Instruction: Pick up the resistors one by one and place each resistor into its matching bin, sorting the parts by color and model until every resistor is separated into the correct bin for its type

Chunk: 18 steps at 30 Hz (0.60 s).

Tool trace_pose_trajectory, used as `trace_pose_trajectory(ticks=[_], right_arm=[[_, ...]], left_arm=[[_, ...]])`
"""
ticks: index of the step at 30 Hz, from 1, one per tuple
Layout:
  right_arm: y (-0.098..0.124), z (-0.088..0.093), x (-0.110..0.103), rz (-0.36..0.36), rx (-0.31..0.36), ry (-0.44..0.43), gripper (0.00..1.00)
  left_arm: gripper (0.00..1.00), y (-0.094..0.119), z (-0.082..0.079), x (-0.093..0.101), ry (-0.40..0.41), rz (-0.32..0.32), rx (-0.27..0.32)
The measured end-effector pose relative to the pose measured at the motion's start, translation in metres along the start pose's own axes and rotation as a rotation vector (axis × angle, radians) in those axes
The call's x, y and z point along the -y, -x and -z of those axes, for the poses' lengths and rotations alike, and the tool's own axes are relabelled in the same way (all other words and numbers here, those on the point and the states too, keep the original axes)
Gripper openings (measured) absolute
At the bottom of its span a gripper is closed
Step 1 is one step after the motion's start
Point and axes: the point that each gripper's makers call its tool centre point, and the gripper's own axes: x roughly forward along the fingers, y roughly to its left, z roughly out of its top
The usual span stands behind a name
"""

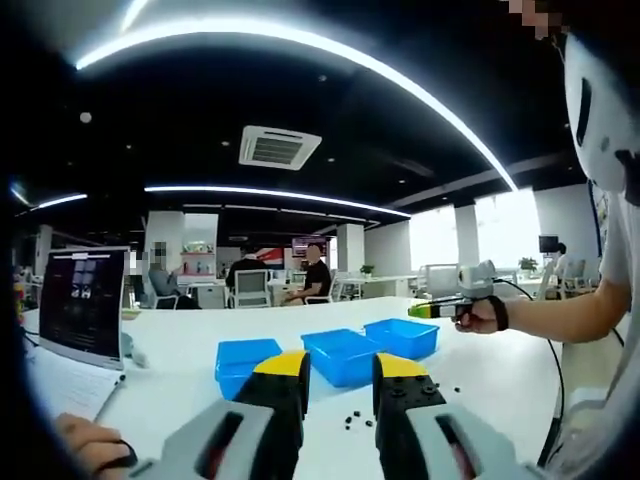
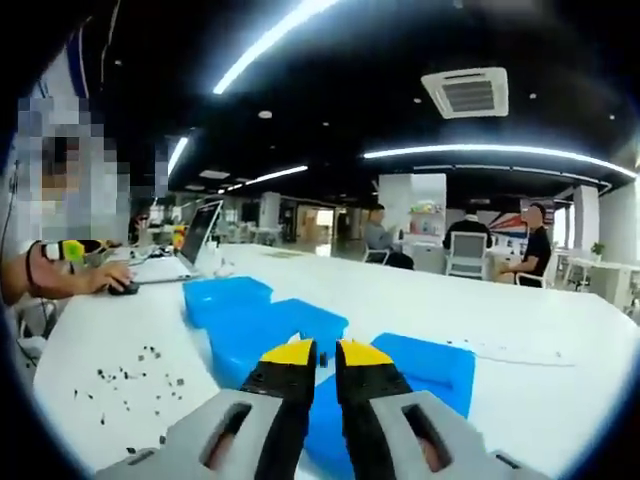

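Three blue bins (image 1: 340, 355) stand in a row on the white table (image 1: 500, 380); the right gripper view shows the same bins (image 2: 240, 305) just below. Tiny dark resistors (image 2: 140, 375) lie scattered on the table left of them, and a few more resistors (image 1: 350, 420) lie near my left jaws. My left gripper (image 1: 341, 385) is open with nothing in it, low over the table before the bins. My right gripper (image 2: 327, 352) hovers over the middle and near bins. Its jaws are closed to a thin slit with a small dark speck in it. A hand holds that right gripper (image 1: 445, 307) beyond the bins.
An open laptop (image 1: 85, 305) stands at the table's left side, with paper beside it. A hand (image 2: 100, 278) rests on a mouse next to the laptop. People sit at desks far behind. A person's arm (image 1: 560, 310) reaches in from the right.
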Motion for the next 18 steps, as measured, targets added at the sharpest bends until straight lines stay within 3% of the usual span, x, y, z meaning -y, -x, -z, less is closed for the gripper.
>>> trace_pose_trajectory(ticks=[1, 3, 18], right_arm=[[-0.0005, 0.0016, 0.0026, 0.012, -0.006, -0.005, 0.3], [0.0, 0.003, 0.0072, 0.035, -0.007, -0.015, 0.37], [0.0056, -0.0023, 0.0051, 0.036, 0.002, -0.006, 0.3]], left_arm=[[0.27, 0.0002, 0.0001, -0.0002, 0.0, 0.0, 0.0], [0.27, 0.0006, -0.0001, -0.0003, 0.0, 0.0, 0.001], [0.27, 0.0034, 0.0005, -0.0012, 0.003, 0.001, 0.004]])
